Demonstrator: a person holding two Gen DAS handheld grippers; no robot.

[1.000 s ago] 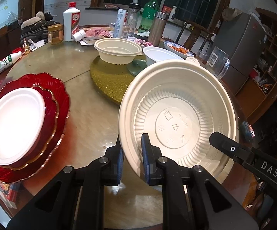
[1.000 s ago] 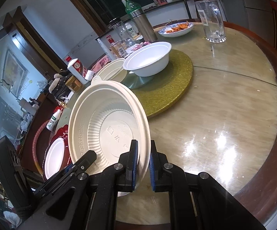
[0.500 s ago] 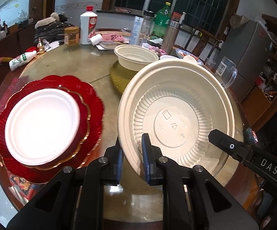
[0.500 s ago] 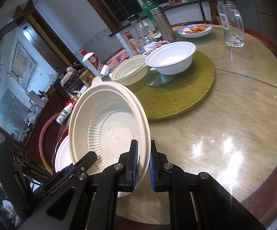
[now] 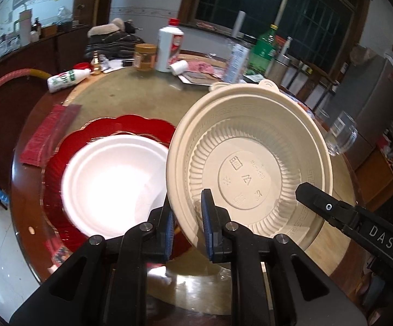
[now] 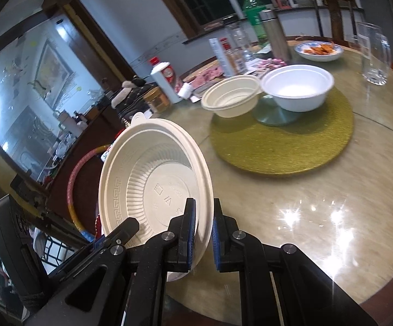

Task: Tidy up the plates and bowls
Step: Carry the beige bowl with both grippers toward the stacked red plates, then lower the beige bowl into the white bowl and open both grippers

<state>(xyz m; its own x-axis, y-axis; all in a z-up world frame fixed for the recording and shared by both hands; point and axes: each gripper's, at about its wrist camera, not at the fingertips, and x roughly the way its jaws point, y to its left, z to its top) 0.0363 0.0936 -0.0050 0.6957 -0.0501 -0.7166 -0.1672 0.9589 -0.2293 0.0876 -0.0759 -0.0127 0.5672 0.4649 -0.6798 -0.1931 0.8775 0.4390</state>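
You had both tongs on one cream plastic bowl: your left gripper was clamped on its near rim, one blue pad outside the wall and one inside, and your right gripper pinched the opposite edge the same way. That bowl hung tilted in the air above the table, its ribbed inner wall, key-pattern band and stamped flat base facing the left camera, a small tab at the top of its rim. Just left of it and below lay one white plate, round, smooth and bare, nested on a red scalloped plate with a gold edge; whether more than one red plate was stacked there, you could not tell from this angle. Farther out, two more bowls sat on one round gold glittery mat: a second cream bowl, ridged like yours, touching a white bowl with smooth sides, both with nothing in them. Beyond those, one blue-rimmed dish held orange food, and one clear glass mug stood near the table's edge. At the back stood a white bottle with a red cap, a green bottle and an amber jar.
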